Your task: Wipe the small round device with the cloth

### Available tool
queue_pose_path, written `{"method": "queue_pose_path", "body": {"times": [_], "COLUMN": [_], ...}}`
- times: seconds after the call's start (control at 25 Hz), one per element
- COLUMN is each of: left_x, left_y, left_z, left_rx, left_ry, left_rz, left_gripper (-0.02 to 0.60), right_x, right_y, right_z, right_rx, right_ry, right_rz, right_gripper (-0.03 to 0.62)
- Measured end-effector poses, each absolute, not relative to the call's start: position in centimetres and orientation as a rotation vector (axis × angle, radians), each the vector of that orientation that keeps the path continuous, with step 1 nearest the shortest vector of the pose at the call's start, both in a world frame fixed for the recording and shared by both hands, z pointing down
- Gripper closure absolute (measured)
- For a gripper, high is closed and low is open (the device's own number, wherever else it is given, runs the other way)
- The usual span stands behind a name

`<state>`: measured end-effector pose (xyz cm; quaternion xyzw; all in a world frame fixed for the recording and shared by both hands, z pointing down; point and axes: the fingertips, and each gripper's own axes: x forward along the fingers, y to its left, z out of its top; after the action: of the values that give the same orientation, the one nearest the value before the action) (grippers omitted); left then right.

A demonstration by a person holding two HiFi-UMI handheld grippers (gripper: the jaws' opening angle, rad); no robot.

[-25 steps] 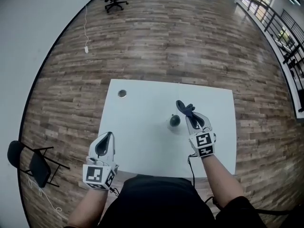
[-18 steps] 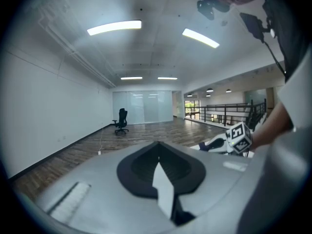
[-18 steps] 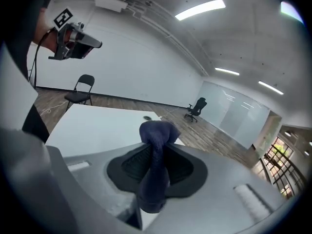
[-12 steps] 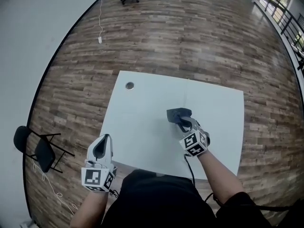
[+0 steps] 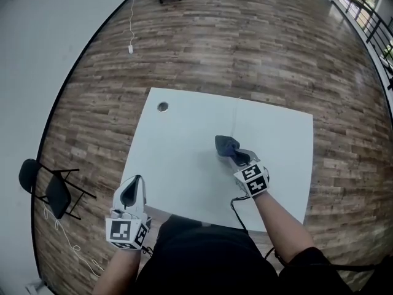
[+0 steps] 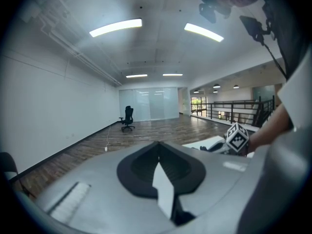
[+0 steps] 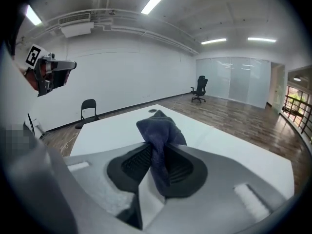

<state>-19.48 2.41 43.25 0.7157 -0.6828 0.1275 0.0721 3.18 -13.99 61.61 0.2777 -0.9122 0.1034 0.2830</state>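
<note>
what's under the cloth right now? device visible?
Only white table shows around the dark blue cloth, bunched in the jaws of the right gripper. The small round device appears in no view; whatever lies under the cloth is covered.

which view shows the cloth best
The right gripper view: the cloth sits close up, pinched in the right tool. The head view shows it only small and dark; the left gripper view, nothing clear.

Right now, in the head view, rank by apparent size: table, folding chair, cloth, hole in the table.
1. table, largest
2. folding chair, though it stands farther away, down on the floor
3. cloth
4. hole, smallest
</note>
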Motion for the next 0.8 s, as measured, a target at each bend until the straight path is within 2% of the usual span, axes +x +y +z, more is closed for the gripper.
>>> {"method": "queue_pose_path", "body": {"times": [0.2,0.64,0.8], "left_x": [-18.6,-19.2,-20.8], "left_y": [1.8,-2.0,-3.4], "left_z": [43.1,43.5,42.7], "left_rx": [2.193,2.315,2.343], "left_ry": [-2.020,-1.877,-1.864], "left_rz": [0.400,0.381,0.341], "left_gripper": [0.574,0.574,0.574], "right_x": [4.7,3.3,4.8], "right_y": [-13.7,-7.0,-7.3], "right_z": [64.1,69.8,68.1], "right_rx": [0.737,0.487,0.604], "right_ry": [-2.391,-2.170,-2.168], "right_rz": [0.352,0.632,0.724], "right_gripper": [0.516,0.516,0.516]}}
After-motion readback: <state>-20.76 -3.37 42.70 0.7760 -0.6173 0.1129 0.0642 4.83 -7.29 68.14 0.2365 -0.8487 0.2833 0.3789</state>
